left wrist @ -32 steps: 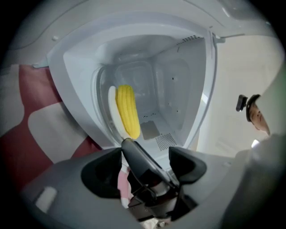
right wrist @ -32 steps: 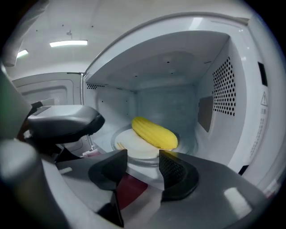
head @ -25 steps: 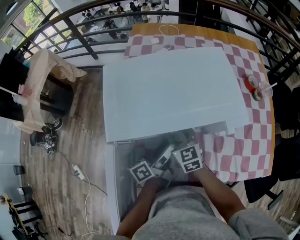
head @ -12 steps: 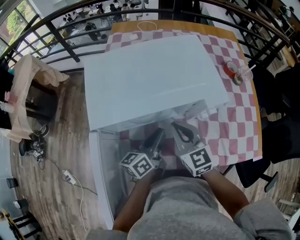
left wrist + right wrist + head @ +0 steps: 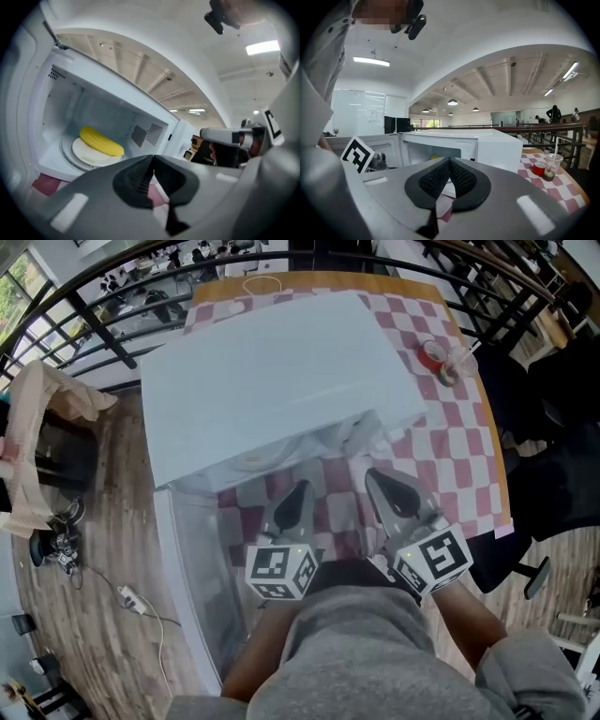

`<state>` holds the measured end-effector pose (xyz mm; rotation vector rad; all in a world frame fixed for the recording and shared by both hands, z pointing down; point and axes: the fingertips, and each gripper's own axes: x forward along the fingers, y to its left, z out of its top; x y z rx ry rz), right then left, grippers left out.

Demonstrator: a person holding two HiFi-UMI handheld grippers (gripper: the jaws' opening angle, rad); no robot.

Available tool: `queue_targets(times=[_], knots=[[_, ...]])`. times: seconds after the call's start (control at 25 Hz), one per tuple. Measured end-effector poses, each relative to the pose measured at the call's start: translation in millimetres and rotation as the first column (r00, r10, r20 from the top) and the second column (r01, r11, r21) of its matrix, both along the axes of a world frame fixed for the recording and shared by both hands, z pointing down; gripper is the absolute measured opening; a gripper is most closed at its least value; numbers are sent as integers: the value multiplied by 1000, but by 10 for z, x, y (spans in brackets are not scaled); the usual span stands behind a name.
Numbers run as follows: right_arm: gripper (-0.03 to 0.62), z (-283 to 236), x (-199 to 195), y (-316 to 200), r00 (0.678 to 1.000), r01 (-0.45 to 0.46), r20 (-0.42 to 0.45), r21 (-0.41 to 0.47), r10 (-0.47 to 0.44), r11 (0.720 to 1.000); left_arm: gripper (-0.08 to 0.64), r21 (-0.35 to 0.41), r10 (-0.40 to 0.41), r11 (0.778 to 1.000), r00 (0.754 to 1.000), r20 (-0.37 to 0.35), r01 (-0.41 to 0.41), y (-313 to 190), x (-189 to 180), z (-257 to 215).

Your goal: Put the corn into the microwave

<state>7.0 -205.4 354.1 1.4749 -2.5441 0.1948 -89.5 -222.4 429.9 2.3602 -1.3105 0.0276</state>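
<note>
A yellow corn cob (image 5: pixel 101 142) lies on a white plate (image 5: pixel 84 157) on the turntable inside the white microwave (image 5: pixel 272 381), whose door (image 5: pixel 192 587) hangs open to the left. In the right gripper view only a yellow speck of the corn (image 5: pixel 435 157) shows inside the microwave (image 5: pixel 492 145). My left gripper (image 5: pixel 292 498) is held in front of the opening; its jaws have just closed to shut, with nothing between them (image 5: pixel 153 159). My right gripper (image 5: pixel 389 491) is beside it, also shut and empty (image 5: pixel 449 161).
The microwave stands on a red-and-white checked tablecloth (image 5: pixel 450 456). A red tub (image 5: pixel 431 356) and a clear cup with a straw (image 5: pixel 459 360) stand at the table's far right. A black chair (image 5: pixel 553 474) is to the right, and a railing runs behind.
Both grippers have drawn back out of the microwave's mouth toward me and risen. Their jaws went from open to shut, and the corn stays on the plate inside.
</note>
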Motion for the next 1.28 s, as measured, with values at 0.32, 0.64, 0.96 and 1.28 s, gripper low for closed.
queue_targets(times=[0.32, 0.64, 0.96, 1.28], knots=[[0, -140, 180, 92, 999, 10, 34, 9, -10, 1000, 9, 122, -49, 992, 992, 120, 34, 156, 7, -639], [0, -143, 534, 398, 995, 59, 76, 1, -59, 998, 9, 93, -163, 984, 977, 139, 151, 690, 123, -723], [0, -247, 1004, 858, 989, 93, 116, 2, -92, 996, 9, 147, -220, 970, 952, 212, 192, 1304, 499, -946], [0, -241, 1472, 1512, 985, 130, 117, -11, -127, 992, 9, 147, -273, 958, 939, 211, 245, 2069, 865, -1025]])
